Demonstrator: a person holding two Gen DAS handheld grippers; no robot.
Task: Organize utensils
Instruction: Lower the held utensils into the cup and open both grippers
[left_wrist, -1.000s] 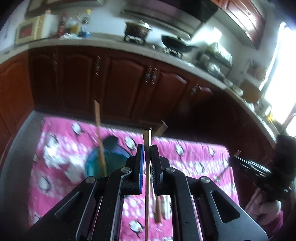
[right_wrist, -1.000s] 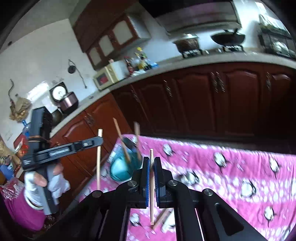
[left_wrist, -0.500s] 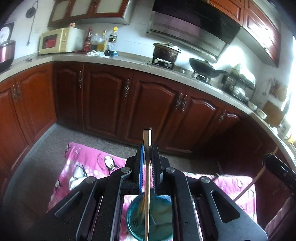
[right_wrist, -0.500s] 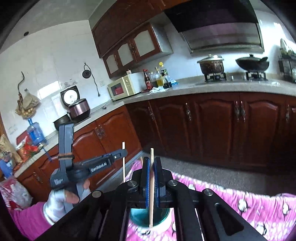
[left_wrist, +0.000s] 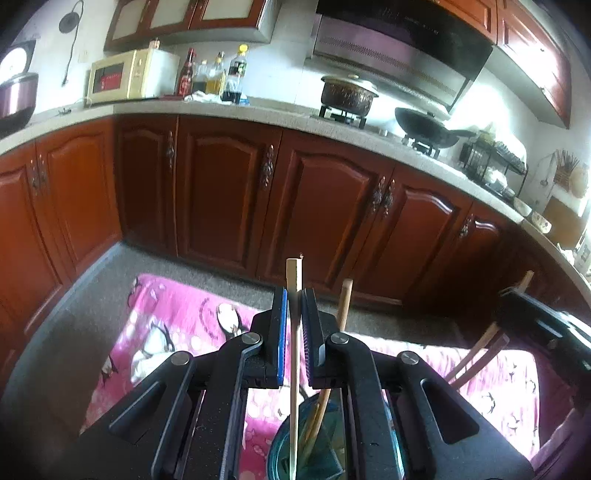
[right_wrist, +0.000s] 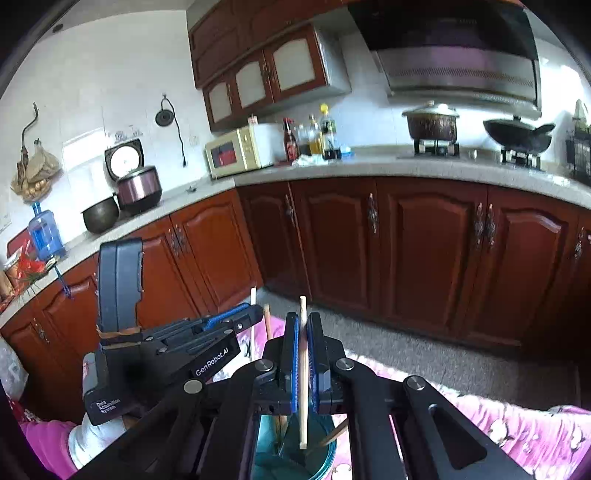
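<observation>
My left gripper (left_wrist: 293, 302) is shut on a pale wooden chopstick (left_wrist: 294, 350) held upright, its lower end over the mouth of a teal cup (left_wrist: 332, 439) that holds other chopsticks (left_wrist: 343, 306). My right gripper (right_wrist: 303, 328) is shut on another chopstick (right_wrist: 303, 376), also upright, its tip just above the same teal cup (right_wrist: 325, 454). The left gripper shows in the right wrist view (right_wrist: 251, 314) close on the left; the right gripper shows in the left wrist view at the right edge (left_wrist: 506, 295).
The cup stands on a pink penguin-print cloth (left_wrist: 177, 332) on the floor. Dark red kitchen cabinets (left_wrist: 325, 214) run behind it under a grey counter (left_wrist: 258, 114) with a microwave, bottles and pots.
Both grippers have tipped up and moved over the cup, bringing their chopsticks from beside it to right above its mouth. Both stay shut.
</observation>
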